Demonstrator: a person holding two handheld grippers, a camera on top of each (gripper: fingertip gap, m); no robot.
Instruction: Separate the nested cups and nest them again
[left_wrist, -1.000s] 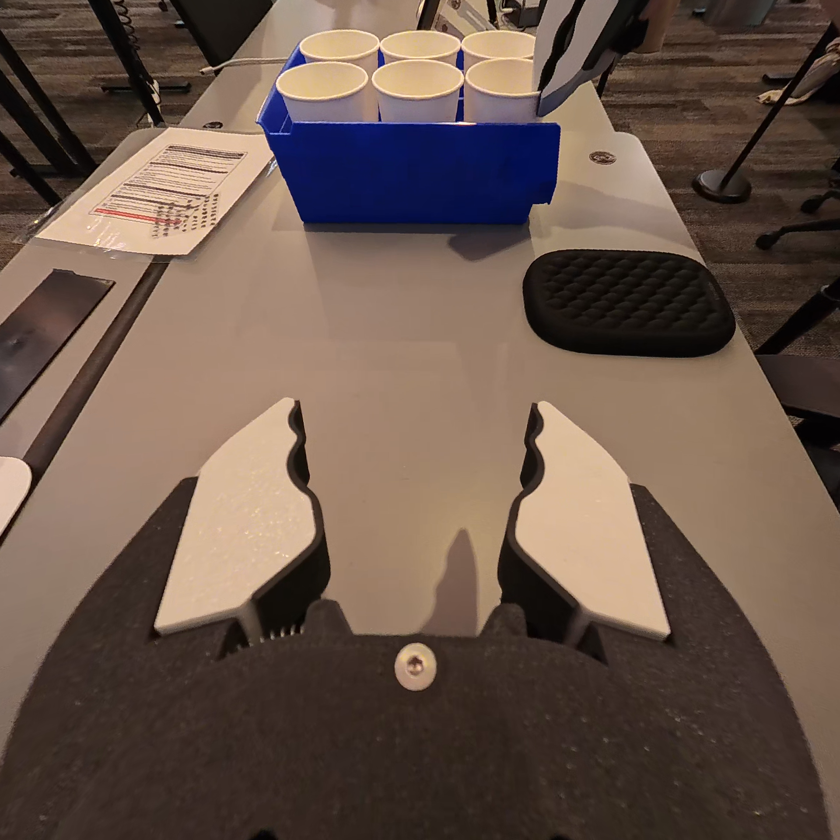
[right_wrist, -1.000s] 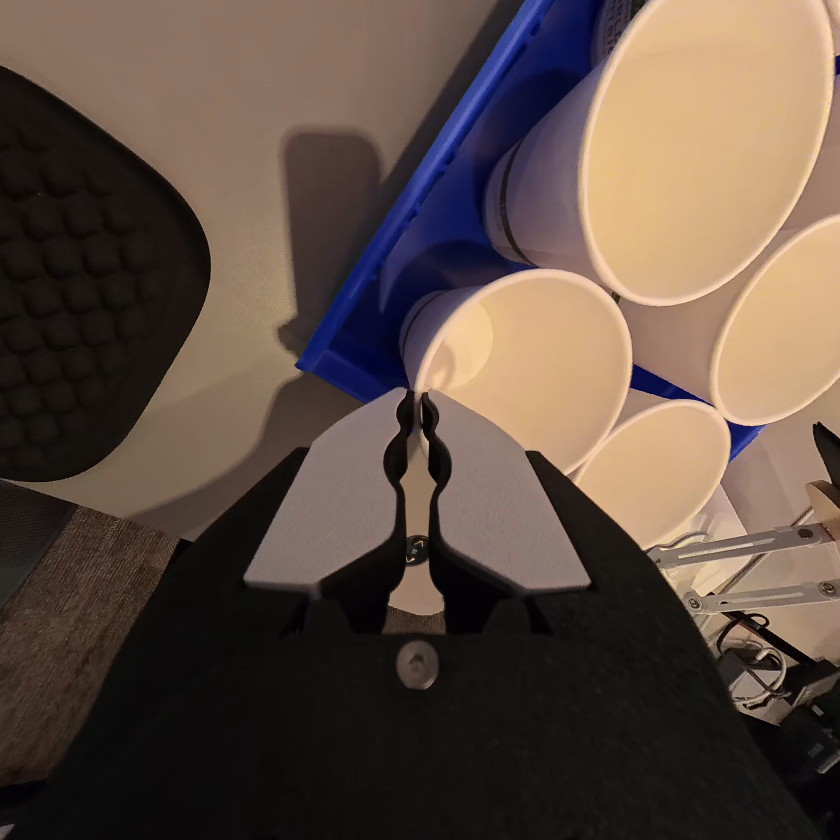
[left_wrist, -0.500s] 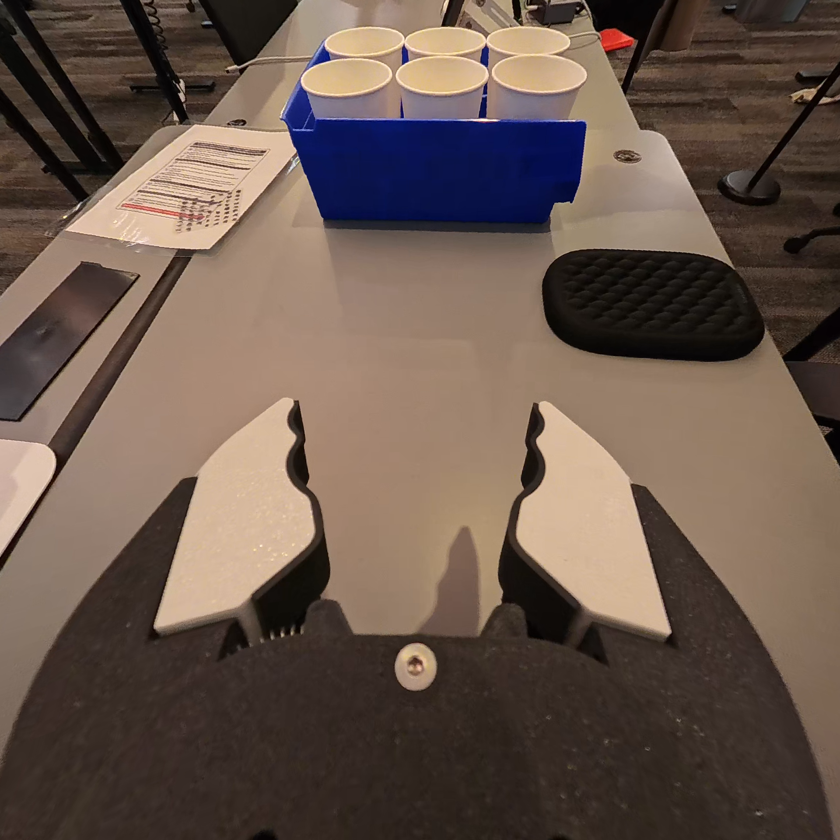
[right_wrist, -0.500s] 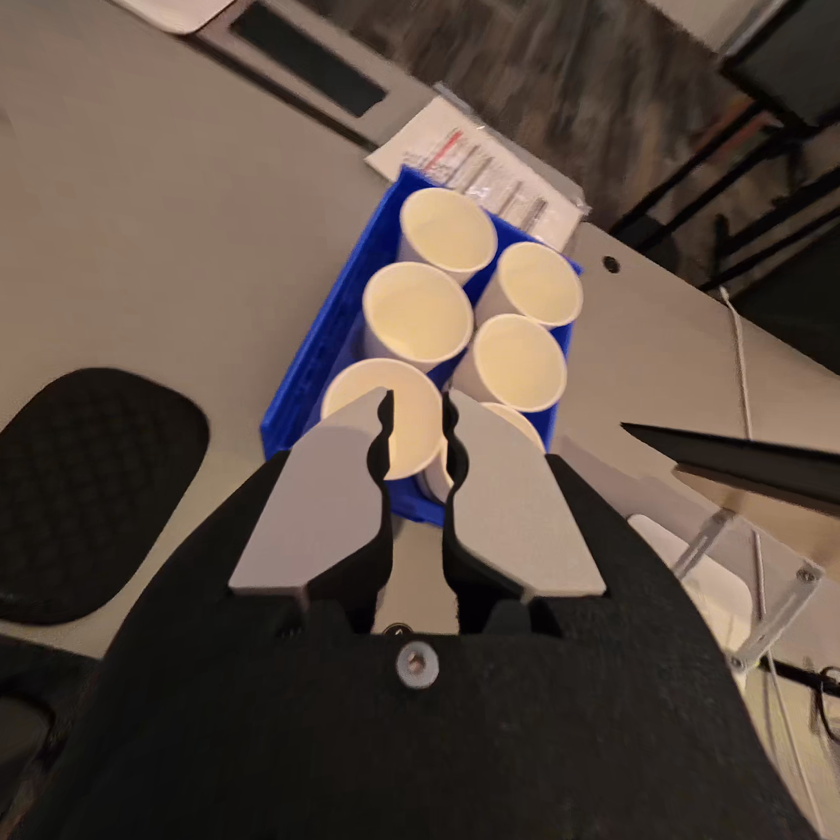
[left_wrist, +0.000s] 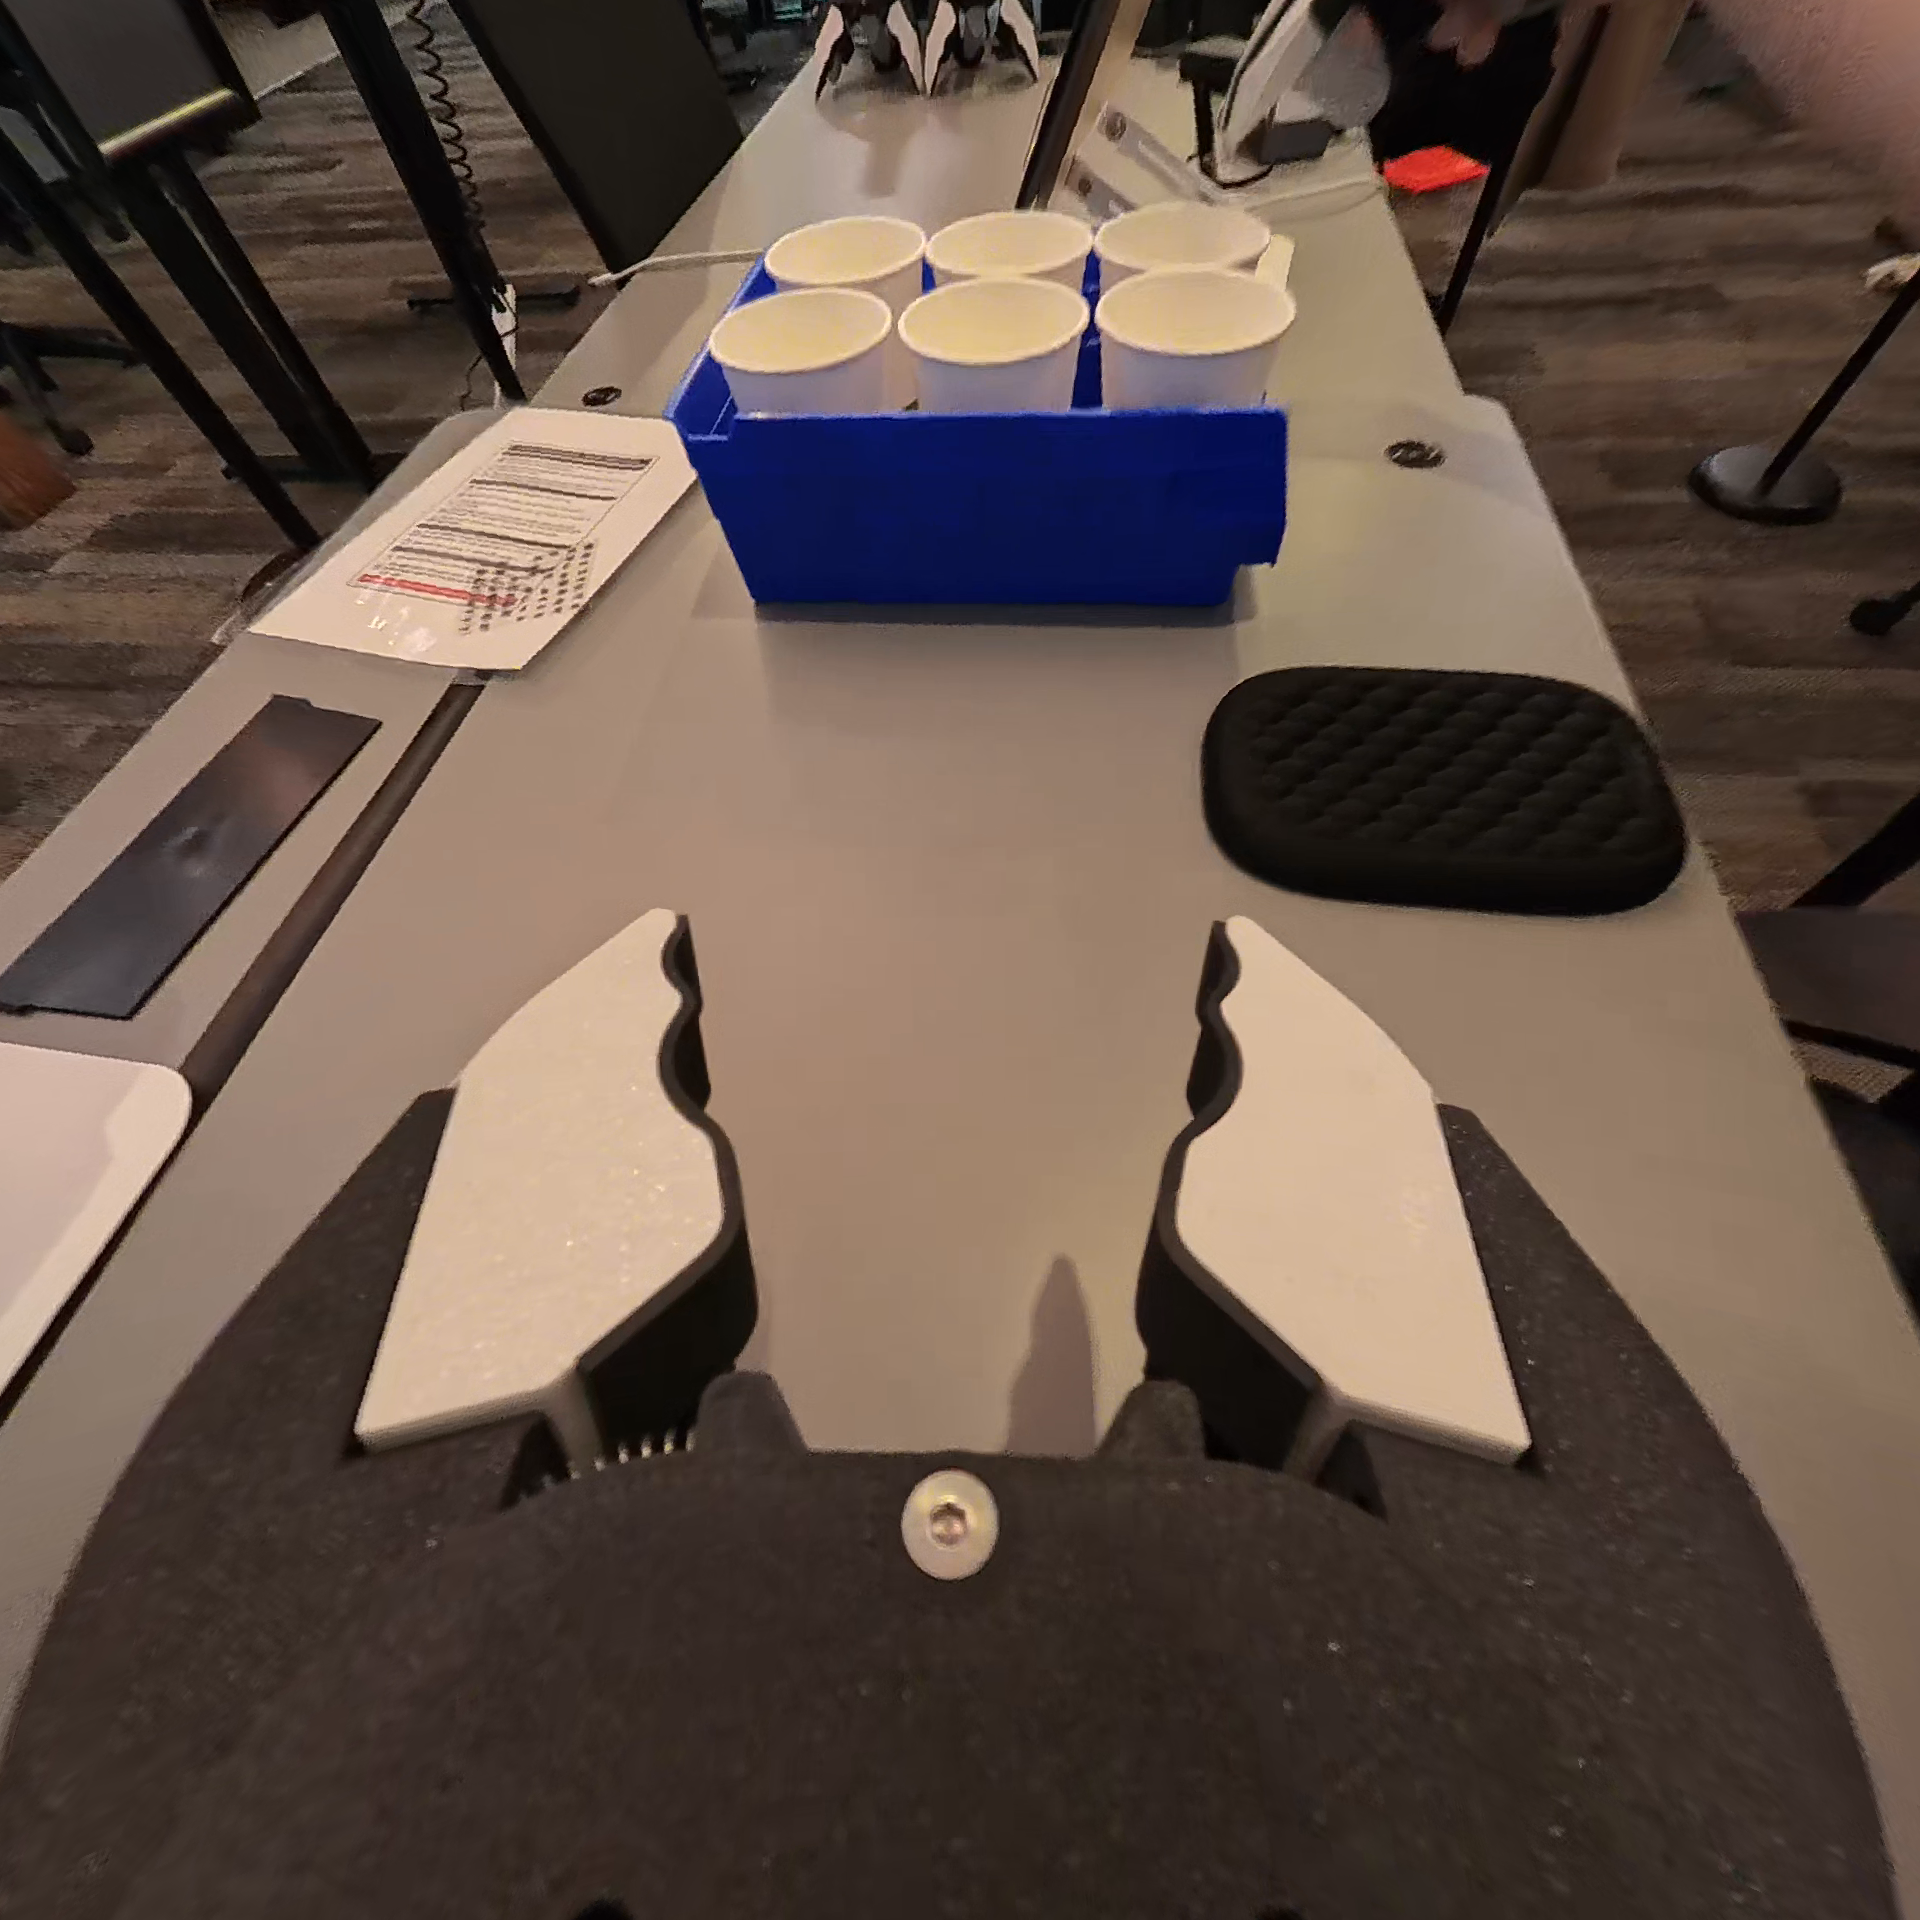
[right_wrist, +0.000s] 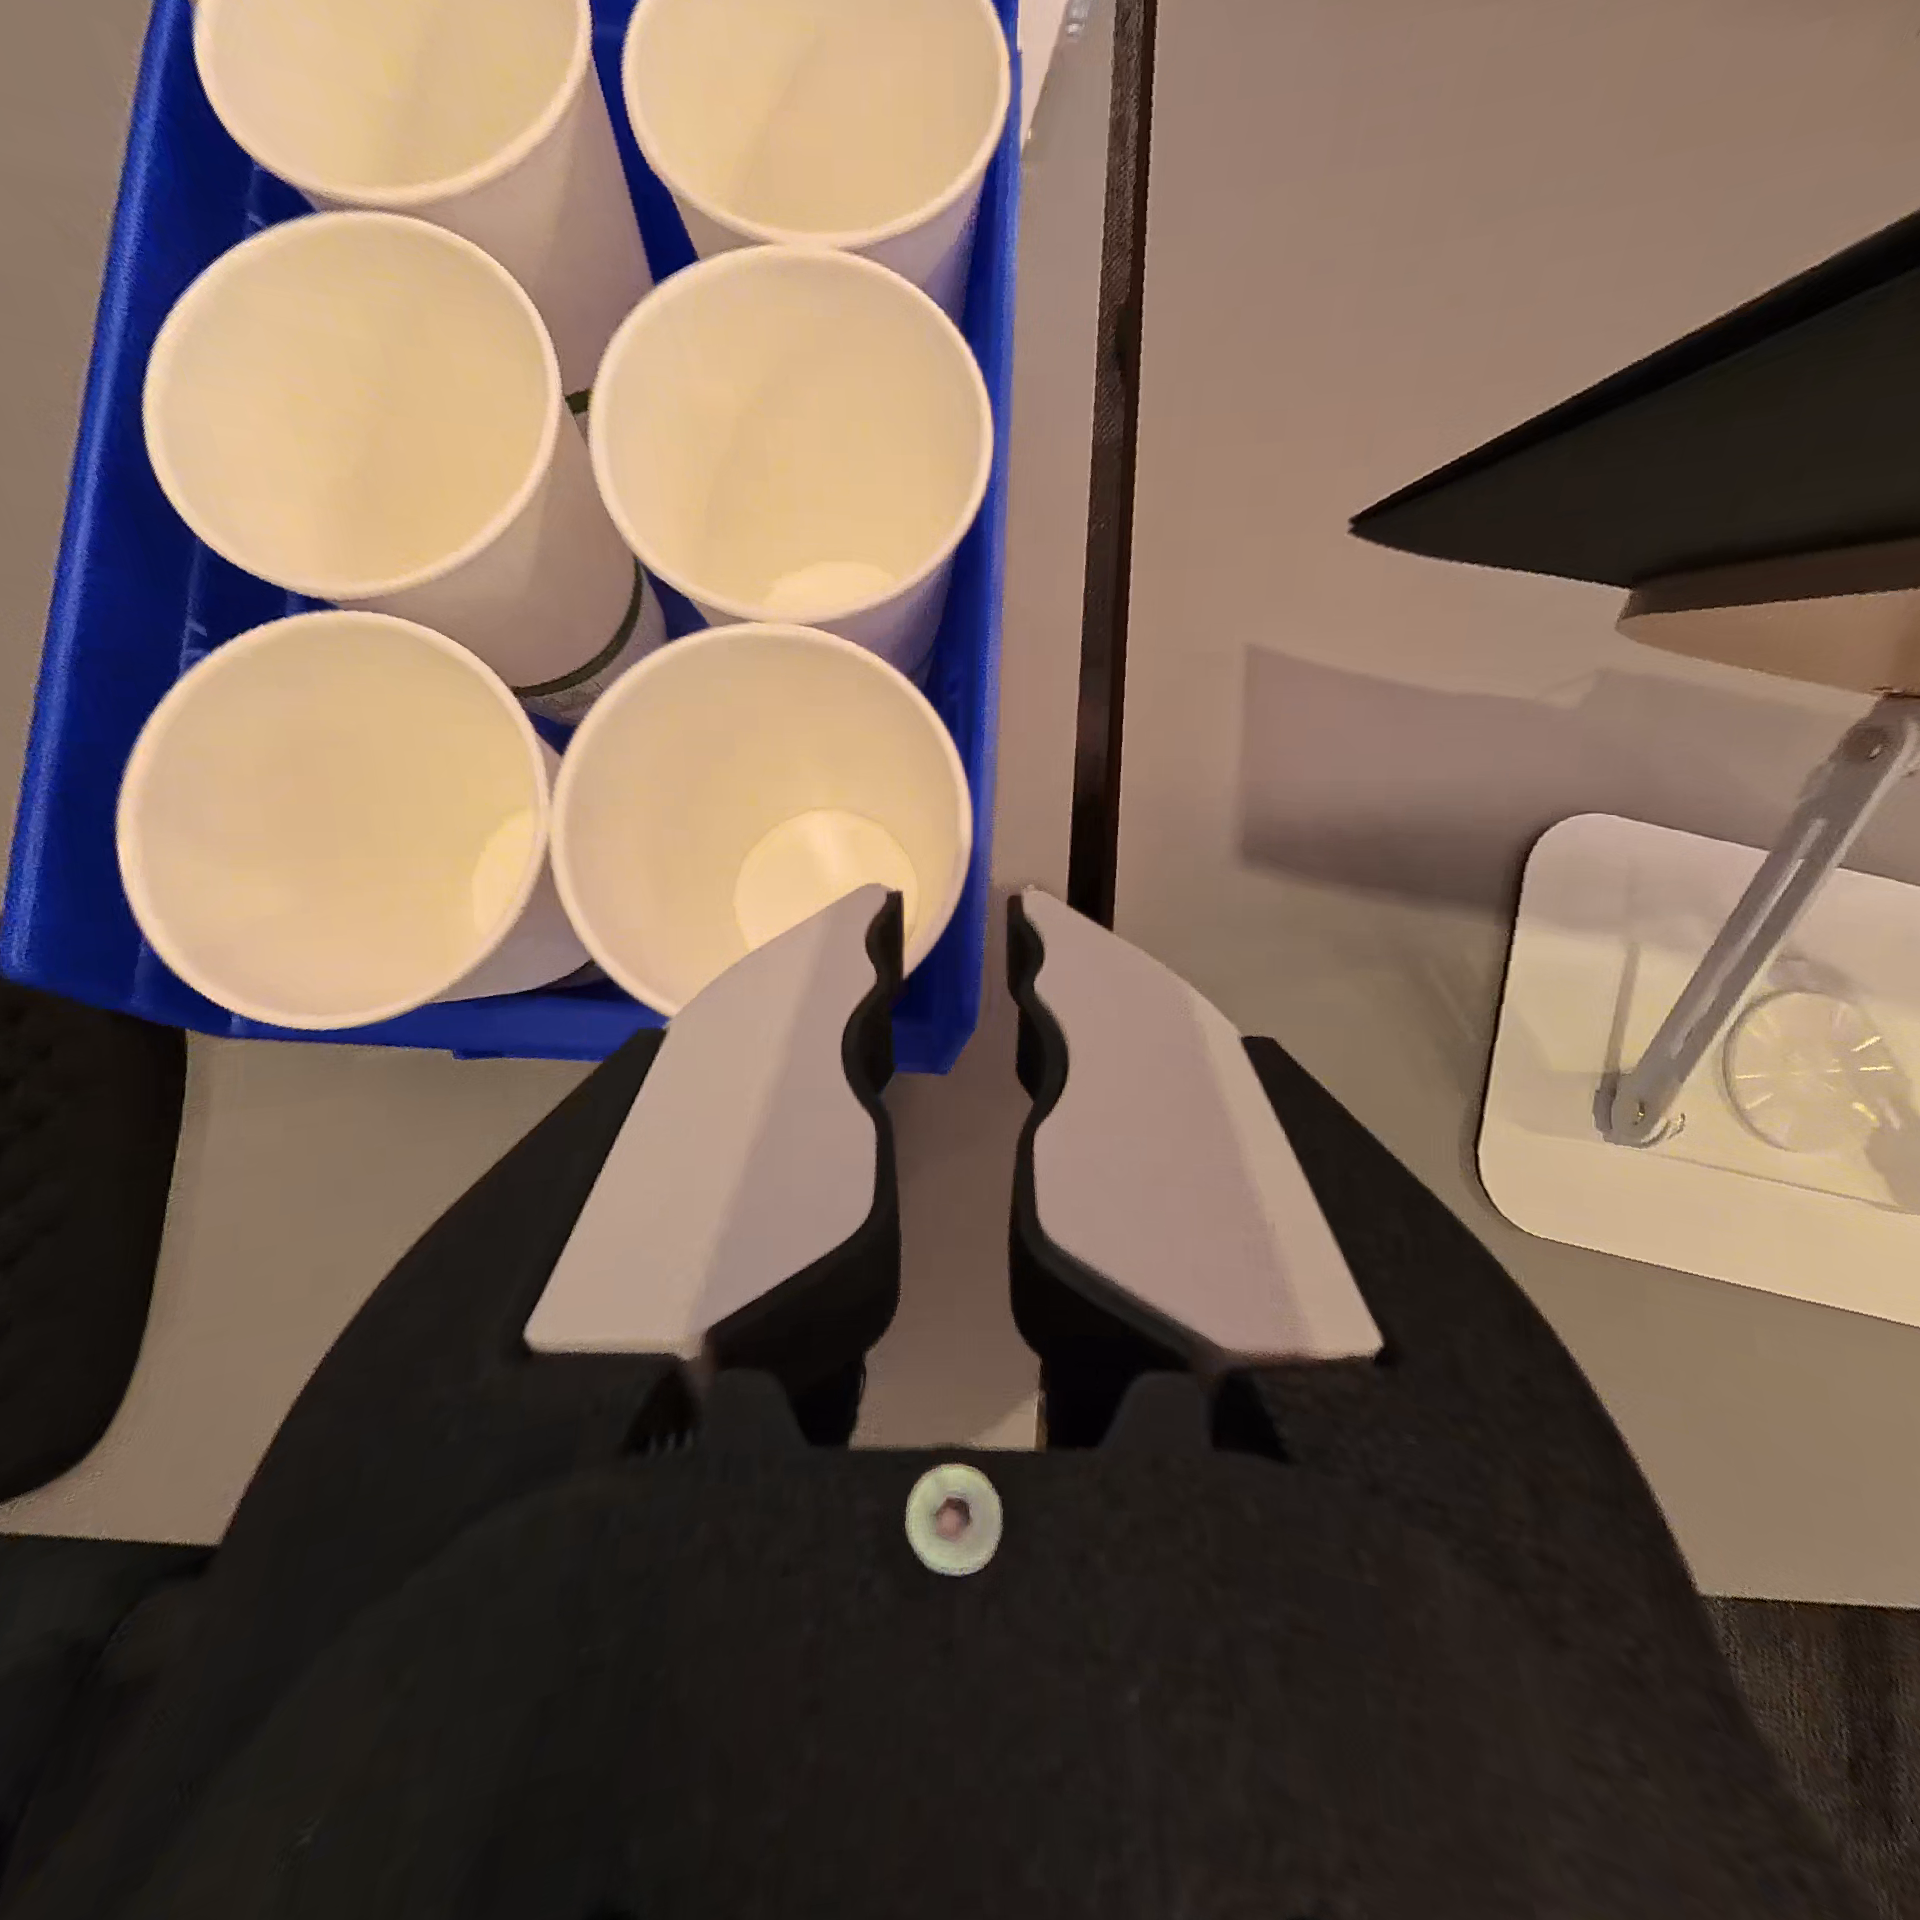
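Six white paper cups (left_wrist: 997, 327) are seen standing upright in a blue bin (left_wrist: 987, 499), set in two rows of three, rims touching or nearly so. The bin is placed toward the far end of the grey worktop (left_wrist: 935, 810). A printed sheet in a clear sleeve (left_wrist: 488, 535) is laid just beside the bin's left side, and a black quilted pad (left_wrist: 1439, 790) is laid nearer, to the right, well apart from the sheet.

The left gripper (left_wrist: 951, 971) is held low over the bare worktop, well short of the bin; its jaws are spread wide, and nothing is held between them.

The right gripper (right_wrist: 951, 914) is seen from above the bin (right_wrist: 73, 582), at its near right corner. Its jaws are parted by a narrow gap and nothing is clamped in them; the left fingertip is seen over the rim of the nearest cup (right_wrist: 764, 821), though whether it touches cannot be told. A green band is shown on the side of one cup in the middle row (right_wrist: 353, 405). To the right, past a dark seam in the worktop, a white stand base (right_wrist: 1704, 1049) with a slanted metal strut is found.
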